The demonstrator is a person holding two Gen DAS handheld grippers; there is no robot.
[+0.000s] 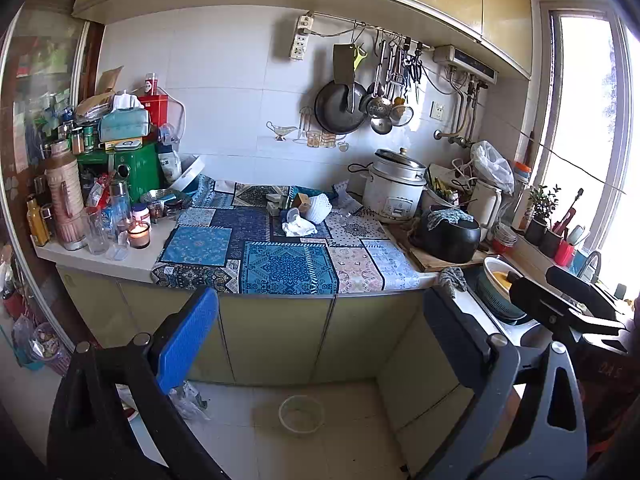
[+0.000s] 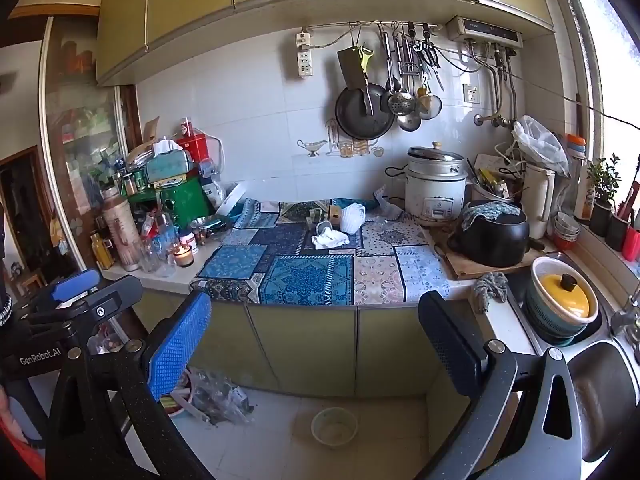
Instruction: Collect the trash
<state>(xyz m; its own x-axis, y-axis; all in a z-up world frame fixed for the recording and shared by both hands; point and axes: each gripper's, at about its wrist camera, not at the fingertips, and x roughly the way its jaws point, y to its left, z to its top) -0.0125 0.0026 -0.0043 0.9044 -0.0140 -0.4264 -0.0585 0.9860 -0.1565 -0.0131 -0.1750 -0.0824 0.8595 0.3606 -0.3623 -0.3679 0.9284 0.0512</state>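
Left wrist view: the left tool (image 1: 316,336) is held before the counter (image 1: 100,258) with its jaws spread wide apart and nothing between them. The right tool (image 2: 316,344) is seen in its own view with jaws equally wide and empty, well short of the counter edge.

Trash is gathered near the middle of the patterned cloth (image 1: 280,264): a crumpled white tissue (image 1: 299,227), an overturned small cup (image 1: 293,214) touching it, a white foam net (image 1: 318,207) just behind, and small boxes (image 1: 301,201) whose labels cannot be read. More litter, a clear plastic wrapper (image 2: 218,398), lies on the floor by the cabinet, partly hidden behind the blue finger.

An empty-looking bowl (image 2: 334,427) stands on the floor. A colander (image 2: 560,308) in the sink (image 2: 600,400) holds a pot closed by a yellow lid (image 2: 564,290), so its contents are hidden. A black pot (image 2: 490,236) rests tilted on a wooden board (image 2: 472,268), covered by a knitted cloth. A rice cooker (image 2: 434,190) stands closed behind it. A lit candle (image 2: 183,255) sits in a glass among crowded bottles at the left, many too blurred to name.
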